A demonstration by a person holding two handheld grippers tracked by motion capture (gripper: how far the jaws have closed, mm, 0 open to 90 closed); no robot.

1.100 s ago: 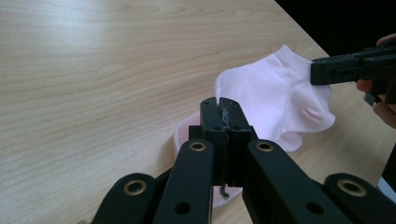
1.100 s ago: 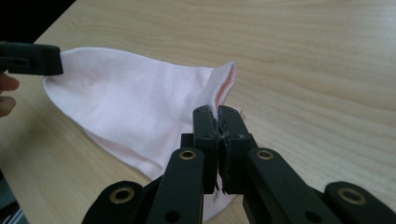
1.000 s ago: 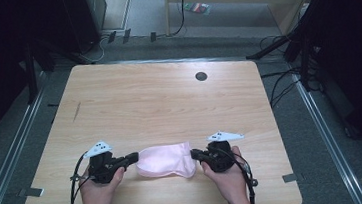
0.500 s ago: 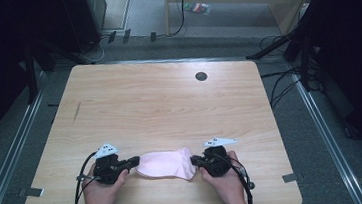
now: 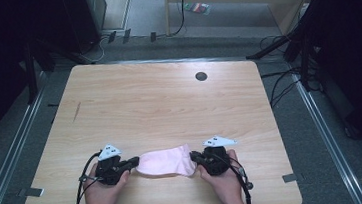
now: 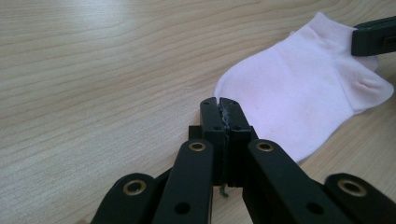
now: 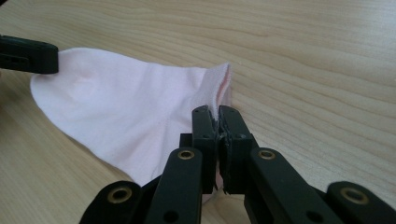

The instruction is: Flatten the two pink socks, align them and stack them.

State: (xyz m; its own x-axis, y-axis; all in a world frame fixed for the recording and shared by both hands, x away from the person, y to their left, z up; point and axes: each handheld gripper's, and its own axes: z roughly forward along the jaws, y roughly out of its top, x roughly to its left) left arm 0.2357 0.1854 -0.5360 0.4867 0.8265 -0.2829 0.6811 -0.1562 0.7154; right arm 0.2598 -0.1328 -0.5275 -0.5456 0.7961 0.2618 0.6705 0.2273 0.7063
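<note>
The pink sock [image 5: 164, 162] lies flat on the wooden surface [image 5: 159, 104] near its near edge, stretched between the two claws. The left claw [image 5: 133, 162] is at the sock's left end; in the left gripper view its jaws are pressed together with a thin edge of fabric seemingly pinched between them, the toe end right beside them. The right claw [image 5: 194, 156] has clamped the right end: in the right gripper view its jaws are closed on the cuff edge of the sock [image 7: 135, 116], the opening standing up just beyond them. There the other claw's black tip [image 7: 28, 57] sits at the far end of the sock. Both hands [image 5: 102, 192] rest on the surface close to the near edge. Most of the surface beyond the sock is bare wood, with a small dark round grommet [image 5: 200, 76] toward the far side. Around it is grey floor [image 5: 317, 134] with cables [image 5: 278, 87] on the right, a metal rail [image 5: 4, 169] on the left, and dim furniture at the back.
</note>
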